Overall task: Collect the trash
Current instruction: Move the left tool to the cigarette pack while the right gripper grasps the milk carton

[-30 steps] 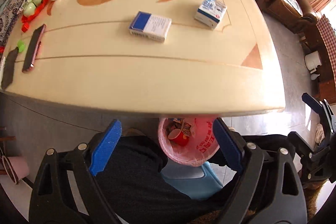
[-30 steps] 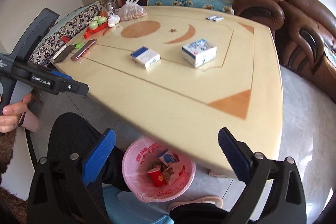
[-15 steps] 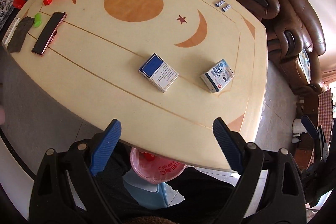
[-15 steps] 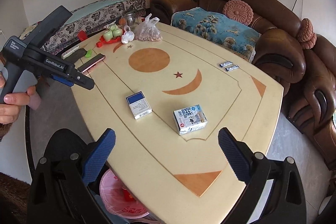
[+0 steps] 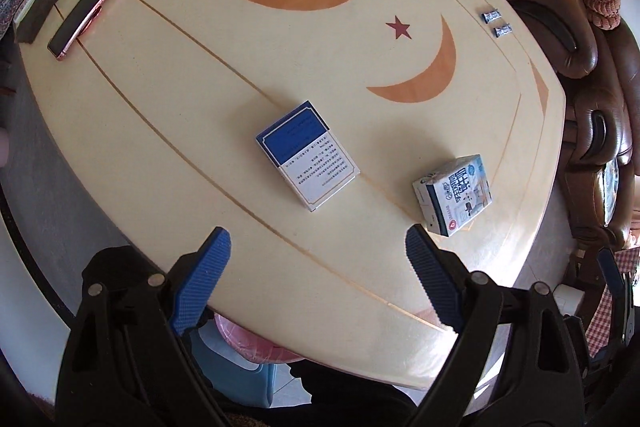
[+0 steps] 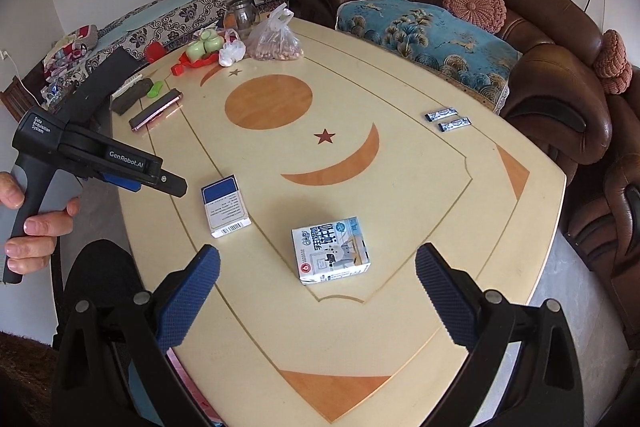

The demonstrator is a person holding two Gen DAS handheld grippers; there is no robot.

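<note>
Your left hand-held gripper (image 5: pixel 316 259) and right hand-held gripper (image 6: pixel 318 273) gape wide, empty, above counter (image 6: pixel 400 187); pink bin (image 5: pixel 248 341) contents hidden.

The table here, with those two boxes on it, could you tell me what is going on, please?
A person is clearing trash from the table with a tool in each hand. Both tools are open and empty: the left tool hovers near the blue-and-white box, the right tool near the small milk carton. Neither box is picked up yet. A pink bin sits under the table edge.
</note>
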